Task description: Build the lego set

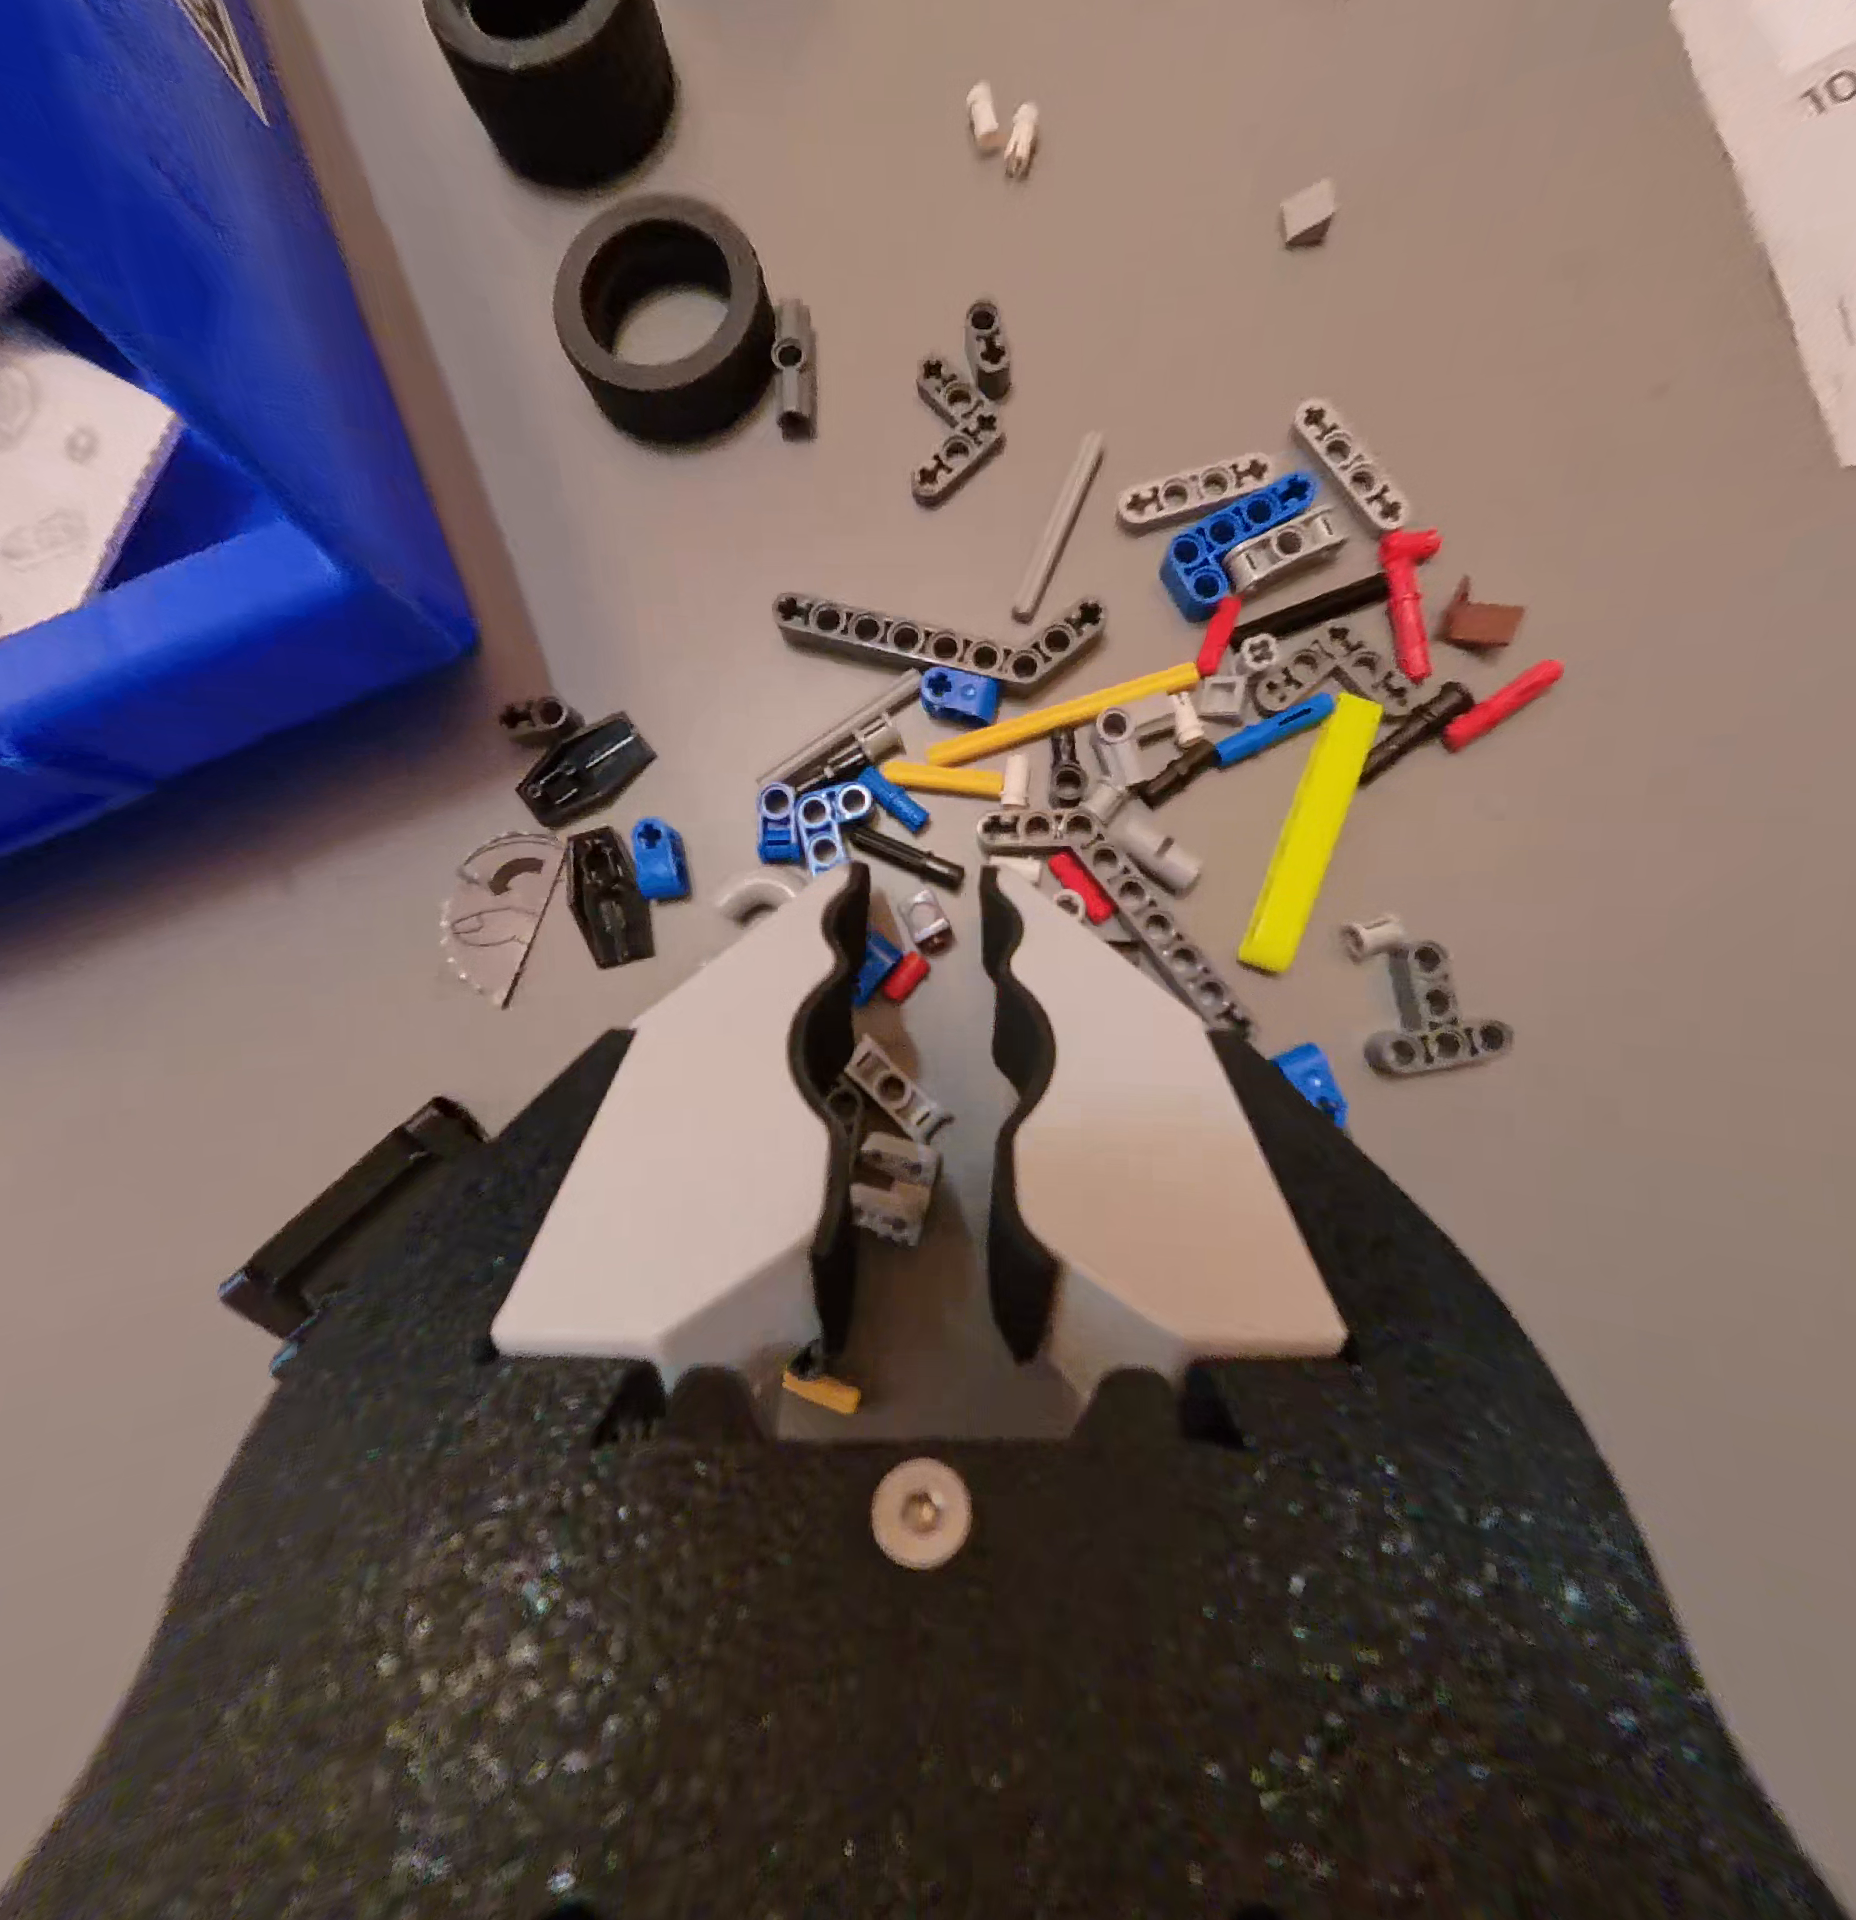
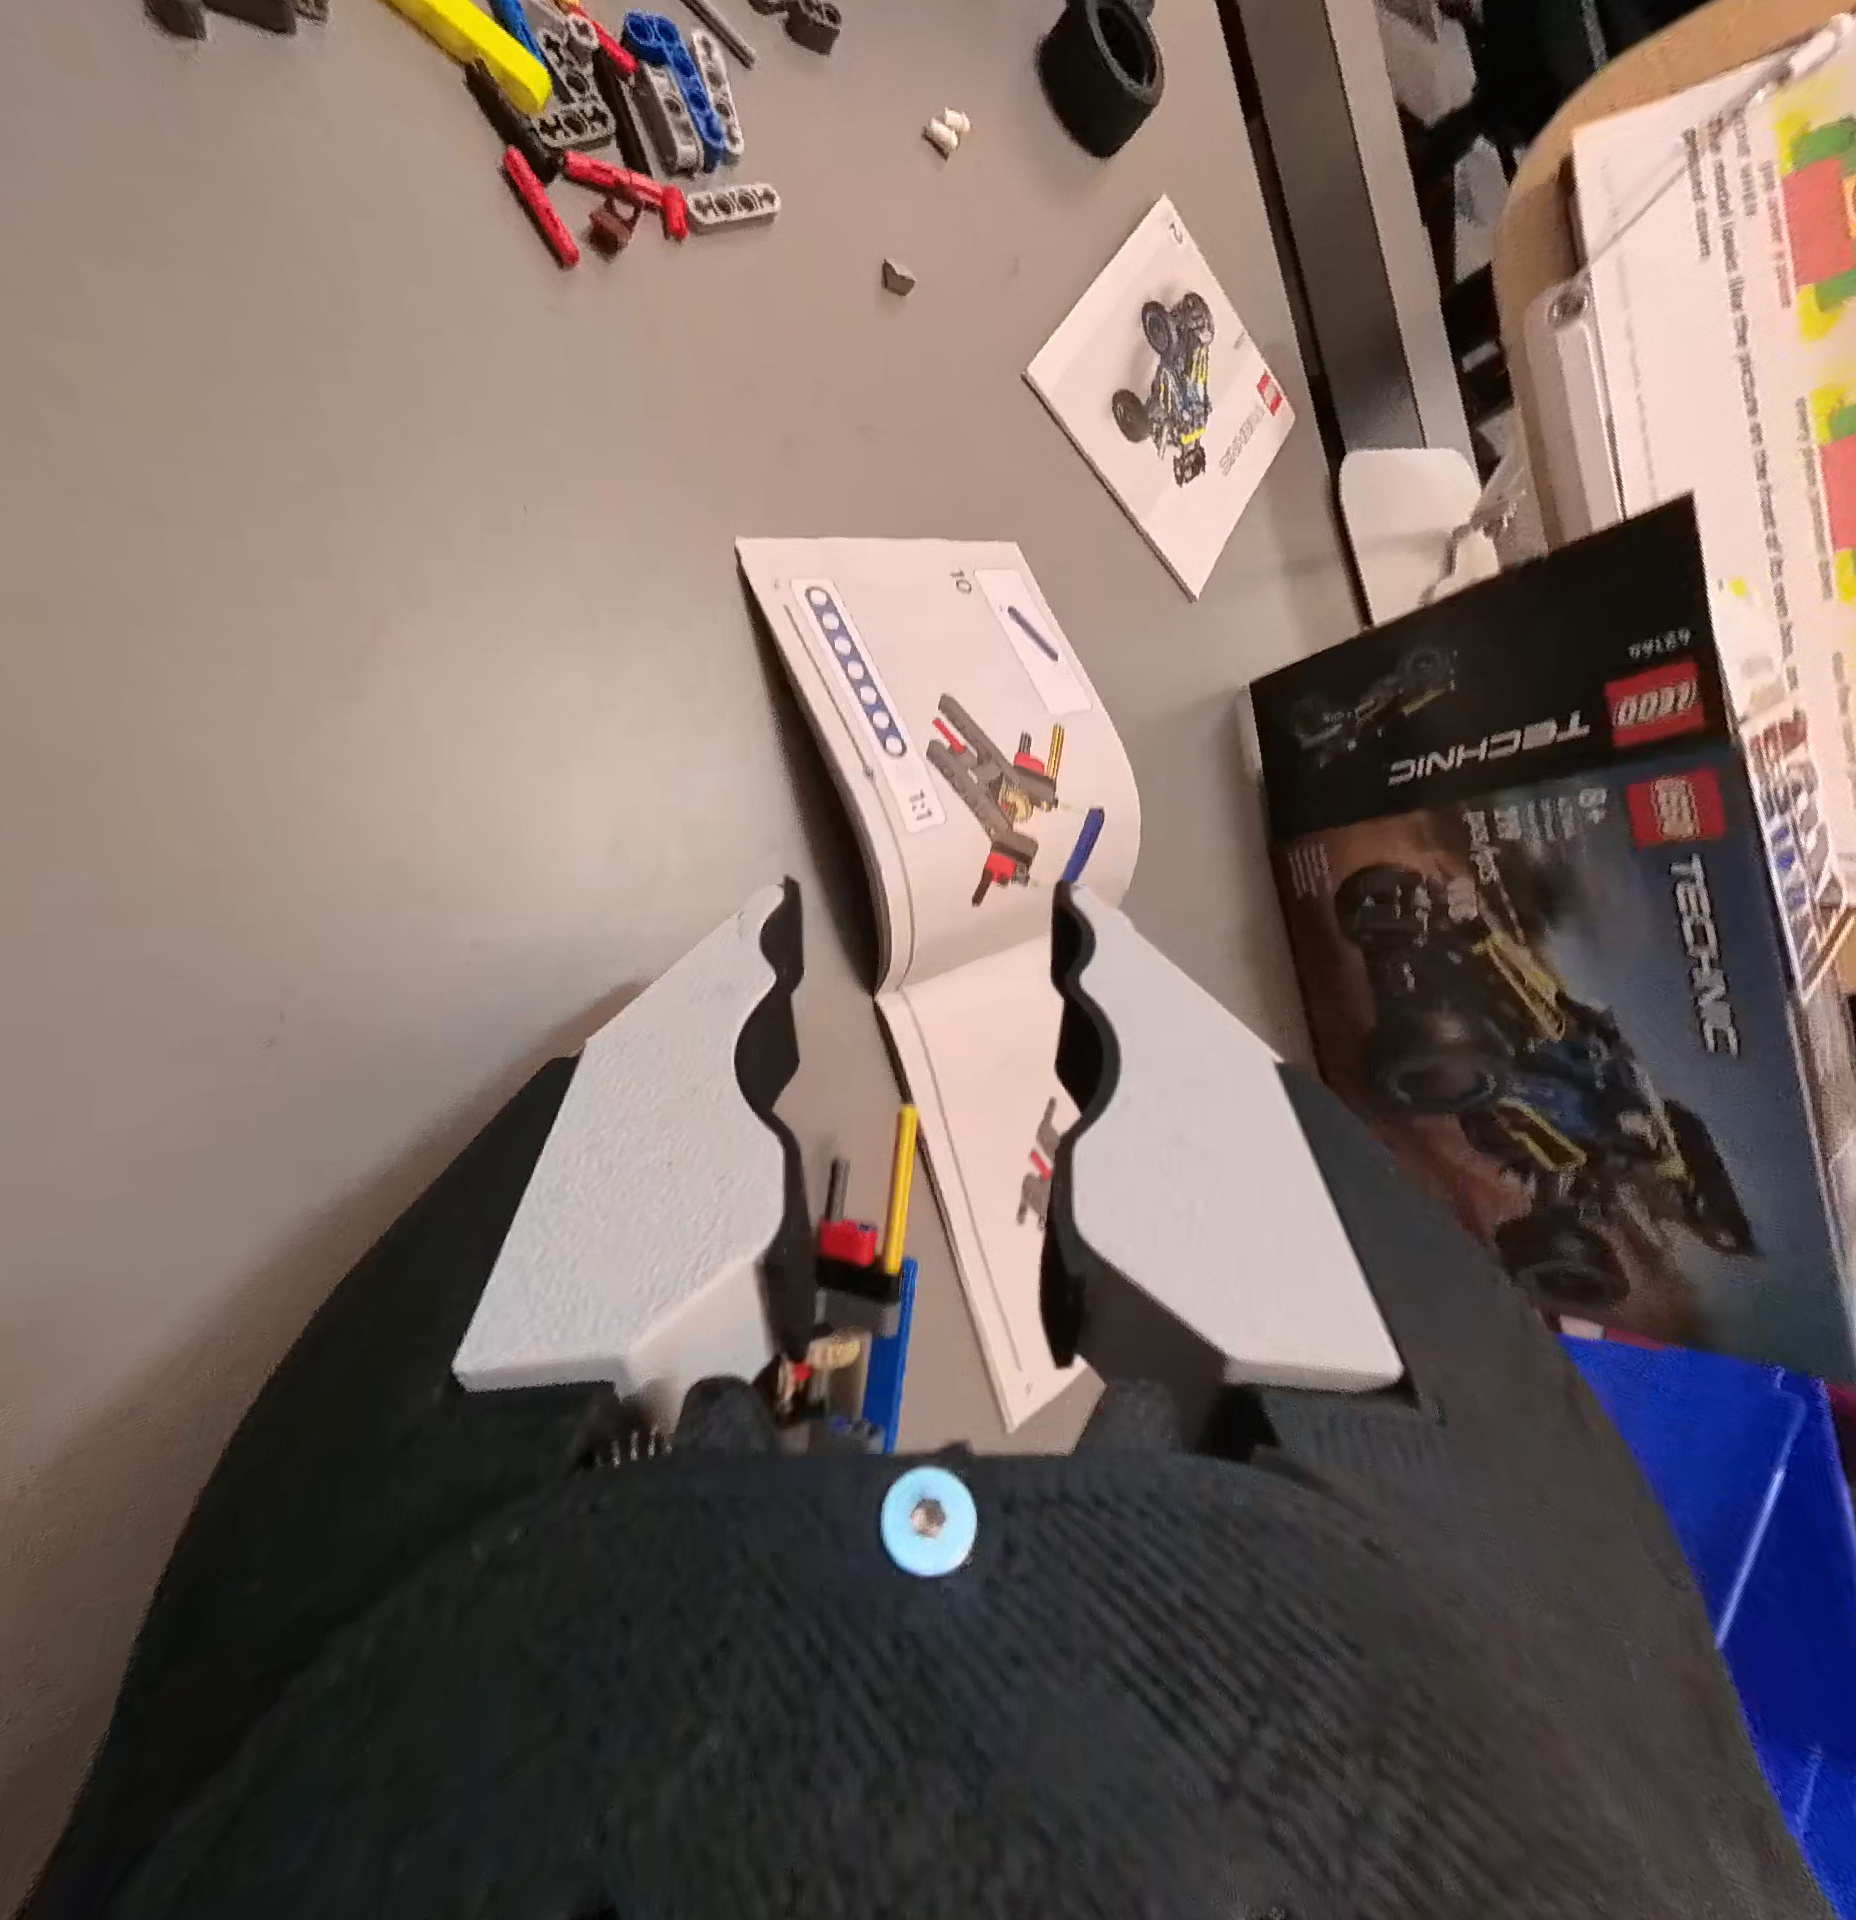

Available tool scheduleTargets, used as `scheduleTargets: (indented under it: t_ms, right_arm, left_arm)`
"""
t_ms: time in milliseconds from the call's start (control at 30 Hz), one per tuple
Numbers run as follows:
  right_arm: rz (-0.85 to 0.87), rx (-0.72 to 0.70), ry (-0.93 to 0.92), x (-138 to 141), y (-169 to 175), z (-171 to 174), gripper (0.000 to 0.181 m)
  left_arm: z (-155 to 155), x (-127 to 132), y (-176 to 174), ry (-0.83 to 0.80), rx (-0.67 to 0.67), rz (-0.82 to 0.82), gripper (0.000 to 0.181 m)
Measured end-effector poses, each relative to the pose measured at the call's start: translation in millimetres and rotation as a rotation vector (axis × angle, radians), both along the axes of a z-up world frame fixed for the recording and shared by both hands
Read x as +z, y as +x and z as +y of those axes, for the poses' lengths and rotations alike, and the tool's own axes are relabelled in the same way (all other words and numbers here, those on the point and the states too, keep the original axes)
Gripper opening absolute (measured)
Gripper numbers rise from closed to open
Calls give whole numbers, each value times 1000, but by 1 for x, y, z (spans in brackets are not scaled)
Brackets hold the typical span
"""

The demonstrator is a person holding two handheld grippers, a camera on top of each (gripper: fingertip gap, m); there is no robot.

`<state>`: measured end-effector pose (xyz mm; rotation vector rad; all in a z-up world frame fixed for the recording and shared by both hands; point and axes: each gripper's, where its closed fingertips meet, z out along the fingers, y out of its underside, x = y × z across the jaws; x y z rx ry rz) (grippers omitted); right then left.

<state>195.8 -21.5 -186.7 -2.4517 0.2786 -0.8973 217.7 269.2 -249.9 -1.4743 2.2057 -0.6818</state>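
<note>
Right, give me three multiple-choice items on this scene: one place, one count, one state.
1. Where does the open booklet lie?
A) on the table, ahead of the right claw
B) in the blue bin
C) on the box

2. How many black tyres does the left wrist view show?
A) one
B) two
C) four

3. How is the left claw?
A) shut on the yellow beam
B) open
C) out of view

Key:
1 A: its pages spread just beyond the fingertips.
2 B: two stand near the top edge.
3 B: a clear gap parts its fingers.
</note>
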Motion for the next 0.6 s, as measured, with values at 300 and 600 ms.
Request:
scheduleTargets:
  t_ms: [300,600]
  right_arm:
    - [13,-100,50,-3,-16,-47,45]
    - [22,-200,106,0,-32,-99,44]
  left_arm:
    - [0,-10,2,27,3,19,3]
    - [4,1,10,144,-115,-109,17]
